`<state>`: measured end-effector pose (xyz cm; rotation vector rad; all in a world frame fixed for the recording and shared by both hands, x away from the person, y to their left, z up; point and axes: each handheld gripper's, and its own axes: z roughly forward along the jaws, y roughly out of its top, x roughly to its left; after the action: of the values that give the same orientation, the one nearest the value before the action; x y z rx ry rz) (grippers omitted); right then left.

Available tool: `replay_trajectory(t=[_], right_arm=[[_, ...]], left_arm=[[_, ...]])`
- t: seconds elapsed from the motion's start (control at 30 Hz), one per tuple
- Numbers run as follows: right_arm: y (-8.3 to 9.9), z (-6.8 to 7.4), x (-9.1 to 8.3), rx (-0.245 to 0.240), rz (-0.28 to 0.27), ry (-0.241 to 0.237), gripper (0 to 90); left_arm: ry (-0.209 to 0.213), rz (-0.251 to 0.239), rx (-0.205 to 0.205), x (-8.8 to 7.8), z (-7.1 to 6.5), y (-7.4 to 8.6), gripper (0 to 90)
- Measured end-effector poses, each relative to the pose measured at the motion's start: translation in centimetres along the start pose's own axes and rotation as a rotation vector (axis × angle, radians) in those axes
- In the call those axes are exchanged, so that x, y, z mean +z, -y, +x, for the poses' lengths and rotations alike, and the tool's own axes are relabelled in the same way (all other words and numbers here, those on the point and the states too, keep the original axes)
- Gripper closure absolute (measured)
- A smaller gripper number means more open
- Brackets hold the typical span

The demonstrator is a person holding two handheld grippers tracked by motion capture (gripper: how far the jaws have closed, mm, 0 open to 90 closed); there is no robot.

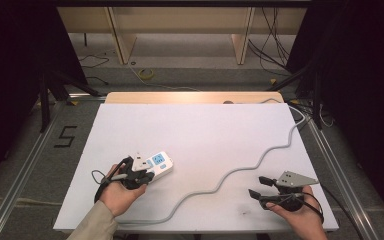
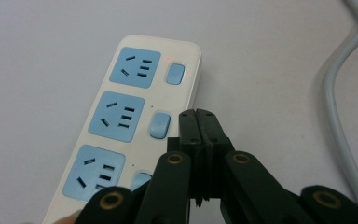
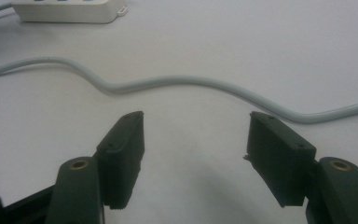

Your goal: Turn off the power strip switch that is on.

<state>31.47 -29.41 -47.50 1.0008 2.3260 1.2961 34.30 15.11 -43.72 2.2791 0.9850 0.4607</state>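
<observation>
1. The power strip [image 2: 135, 126] lies on the white table [image 1: 195, 130], near its left front.
2. The left gripper [image 2: 200, 116], jaws pressed together and empty, hovers at the strip's right edge.
3. The right gripper [image 3: 196, 158] stands wide open, empty, well apart, beside the cable [image 3: 191, 83].

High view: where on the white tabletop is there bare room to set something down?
The far half, beyond the power strip and left of the grey cord, is bare. So is the near patch between the cord and the right gripper. It is crowded where the left gripper meets the strip.
</observation>
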Motion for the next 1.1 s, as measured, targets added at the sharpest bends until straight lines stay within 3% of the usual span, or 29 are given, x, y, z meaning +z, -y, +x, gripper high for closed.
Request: replay_trajectory(t=[1.1], right_arm=[[0.0, -0.1, 0.0, -0.001, -0.001, 0.003, 37.6]], left_arm=[[0.006, 0.046, -0.001, 1.3, 0.2, -1.8, 89.9]])
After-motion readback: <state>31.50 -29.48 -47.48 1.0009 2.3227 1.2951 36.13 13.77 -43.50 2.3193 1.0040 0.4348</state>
